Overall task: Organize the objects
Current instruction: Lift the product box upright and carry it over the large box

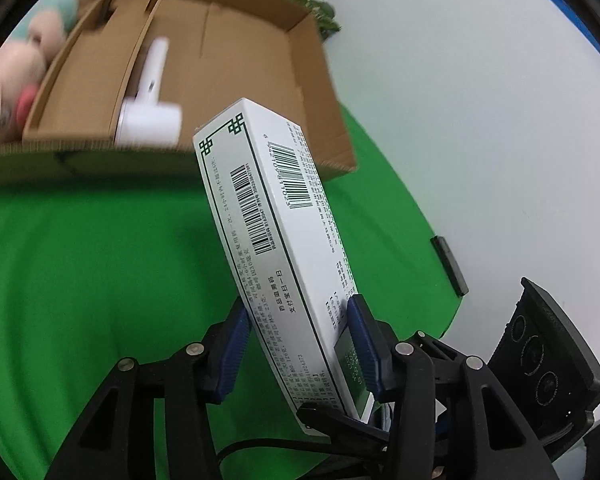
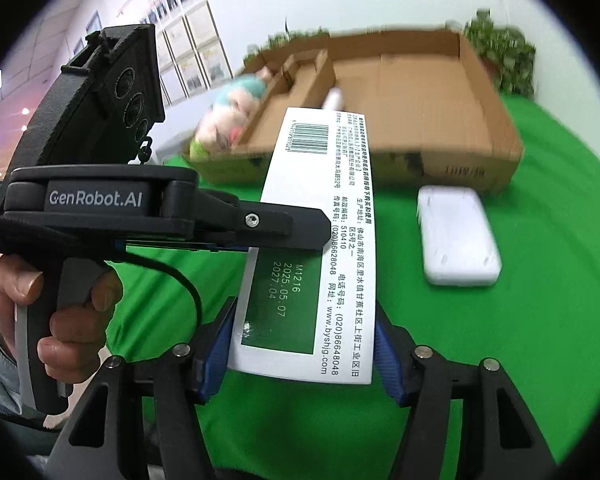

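Medicine box between both grippers' jaws.

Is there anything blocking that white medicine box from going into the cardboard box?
Nothing visible does. The medicine box is held in the air by the left gripper. Only green cloth lies between it and the cardboard box, whose right section looks bare.

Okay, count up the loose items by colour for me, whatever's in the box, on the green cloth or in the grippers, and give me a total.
White: 3 (medicine box, power bank, hair dryer)
Pink and teal: 1 (plush toy)
Total: 4
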`<state>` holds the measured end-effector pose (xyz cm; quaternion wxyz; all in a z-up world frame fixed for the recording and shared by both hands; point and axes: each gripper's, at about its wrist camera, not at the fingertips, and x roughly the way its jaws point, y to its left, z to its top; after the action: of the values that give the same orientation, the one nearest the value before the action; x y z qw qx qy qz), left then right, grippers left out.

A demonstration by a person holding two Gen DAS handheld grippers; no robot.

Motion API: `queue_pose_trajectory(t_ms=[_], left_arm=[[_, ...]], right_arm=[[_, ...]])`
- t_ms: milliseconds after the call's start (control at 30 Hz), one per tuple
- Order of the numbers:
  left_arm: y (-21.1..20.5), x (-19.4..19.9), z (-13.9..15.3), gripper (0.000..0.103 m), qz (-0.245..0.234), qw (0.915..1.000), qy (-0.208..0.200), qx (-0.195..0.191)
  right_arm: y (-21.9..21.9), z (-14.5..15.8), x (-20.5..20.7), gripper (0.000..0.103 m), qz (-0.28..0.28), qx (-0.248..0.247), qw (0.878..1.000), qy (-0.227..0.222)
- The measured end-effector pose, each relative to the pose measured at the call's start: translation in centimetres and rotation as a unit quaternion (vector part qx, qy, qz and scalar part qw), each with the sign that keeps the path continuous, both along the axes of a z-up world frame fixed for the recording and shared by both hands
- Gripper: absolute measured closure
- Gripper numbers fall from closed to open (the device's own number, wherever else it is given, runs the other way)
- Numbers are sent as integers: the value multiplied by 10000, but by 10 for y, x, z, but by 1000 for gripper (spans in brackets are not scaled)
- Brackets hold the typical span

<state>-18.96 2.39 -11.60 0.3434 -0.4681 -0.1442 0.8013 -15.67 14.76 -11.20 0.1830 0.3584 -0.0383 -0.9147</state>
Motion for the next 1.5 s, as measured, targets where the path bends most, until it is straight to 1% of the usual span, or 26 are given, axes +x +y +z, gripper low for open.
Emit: queue_pose_trajectory(t_ms=[133,267,400,500,600,733,800,867,1000,1167,1233,1333,1500], left_arm=[[7,2,43,57,-88,9982,574,-119],[15,2,89,58,-206,9926,1174,-223],[19,-1,125,58,-260,9883,1483,-261],[25,3,150,58,-340,9831,1760,-377],[36,-5,170,58,-358,9796,1910,-503],[41,-29,184,58,-352,9797,1877,-613],[42,-51,190,58,-331,9807,1807,-668],[42,-72,195,58,-312,9820,1716,-720],[45,-117,199,58,-304,9854,1504,-739],[47,-157,190,58,-260,9879,1310,-790],[47,-168,182,58,-297,9878,1279,-838],[45,-187,166,58,-295,9896,1109,-865],[43,-212,127,58,-272,9931,739,-871]], right_arm=[[1,27,1,43,-119,-3,9984,544],[5,57,0,43,-235,-36,9941,1062],[7,85,-6,43,-309,-108,9886,1470],[12,101,-3,43,-405,-219,9845,1693],[14,110,-7,43,-412,-267,9823,1810],[16,120,-28,43,-465,-370,9827,1757],[16,123,-46,43,-474,-404,9837,1689],[16,127,-63,43,-478,-375,9851,1609],[19,135,-99,43,-466,-543,9888,1306],[24,127,-134,43,-463,-707,9911,1028],[26,121,-145,43,-475,-757,9917,919],[24,111,-155,43,-448,-736,9935,748],[24,88,-174,43,-434,-739,9957,361]])
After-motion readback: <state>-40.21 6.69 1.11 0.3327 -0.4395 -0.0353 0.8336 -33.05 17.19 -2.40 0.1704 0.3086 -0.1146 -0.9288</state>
